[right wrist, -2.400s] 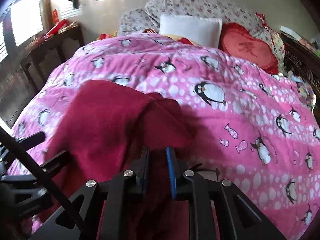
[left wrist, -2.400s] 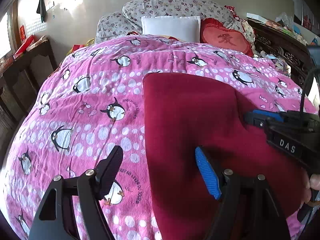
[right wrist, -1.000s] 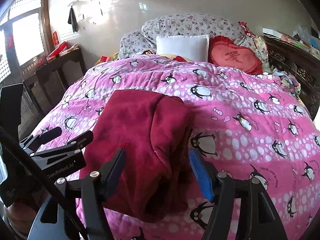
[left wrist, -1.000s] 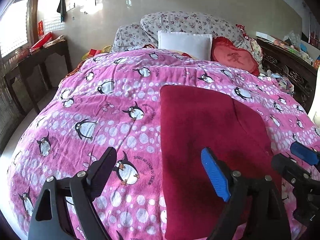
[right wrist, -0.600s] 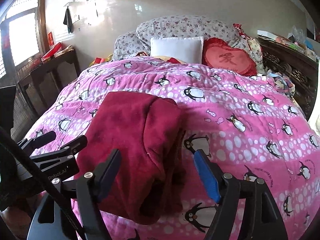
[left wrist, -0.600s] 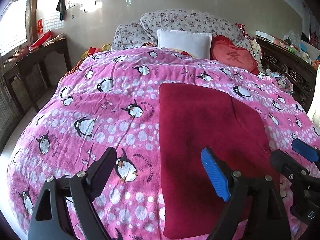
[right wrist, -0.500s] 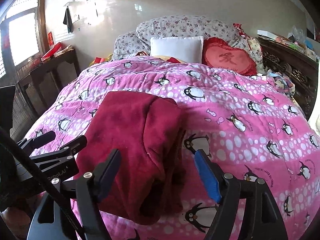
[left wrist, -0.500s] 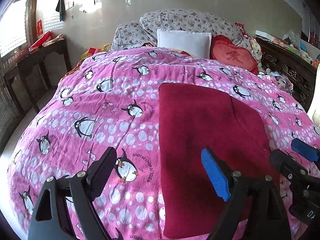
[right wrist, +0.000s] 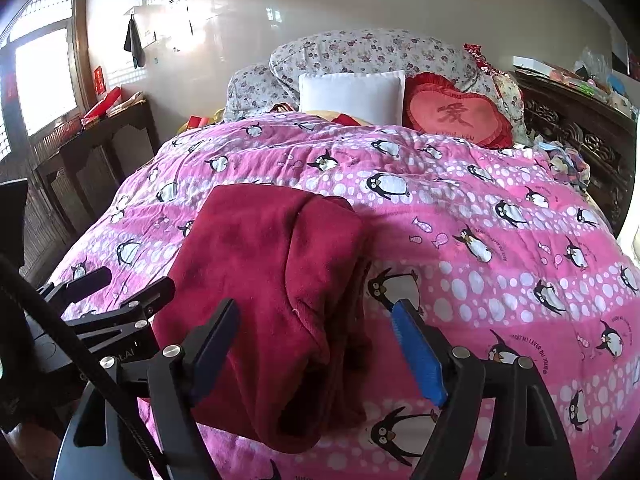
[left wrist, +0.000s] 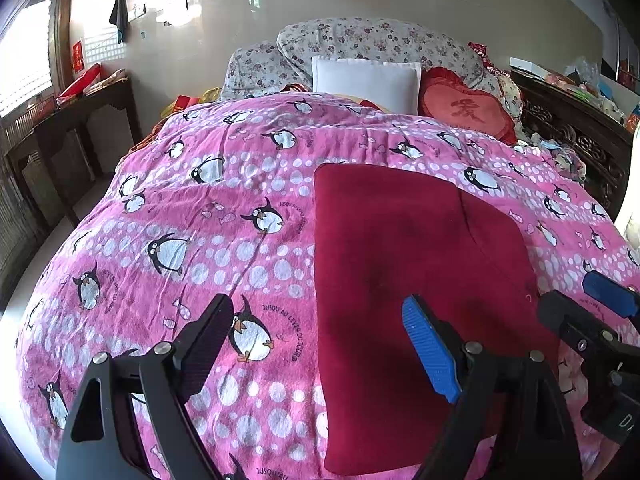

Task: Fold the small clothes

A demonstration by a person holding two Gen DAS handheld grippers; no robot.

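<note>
A dark red fleece garment (left wrist: 408, 248) lies folded on the pink penguin quilt (left wrist: 208, 240); it also shows in the right wrist view (right wrist: 272, 272), with its right side doubled over in a thick fold. My left gripper (left wrist: 320, 340) is open and empty, held above the garment's near left edge. My right gripper (right wrist: 320, 336) is open and empty, held above the garment's near right part. The right gripper's fingers (left wrist: 608, 300) show at the right edge of the left wrist view. The left gripper (right wrist: 120, 288) shows at the left of the right wrist view.
At the head of the bed are floral pillows (left wrist: 360, 44), a white pillow (left wrist: 364, 80) and a red heart cushion (left wrist: 468, 112). A dark wooden side table (left wrist: 72, 120) stands left of the bed. A carved dark wooden cabinet (right wrist: 576, 128) with clutter stands on the right.
The right gripper, shut on the garment 2.4 s ago, has opened and let it go. Both grippers have drawn back from the garment. Little has moved in the last half second.
</note>
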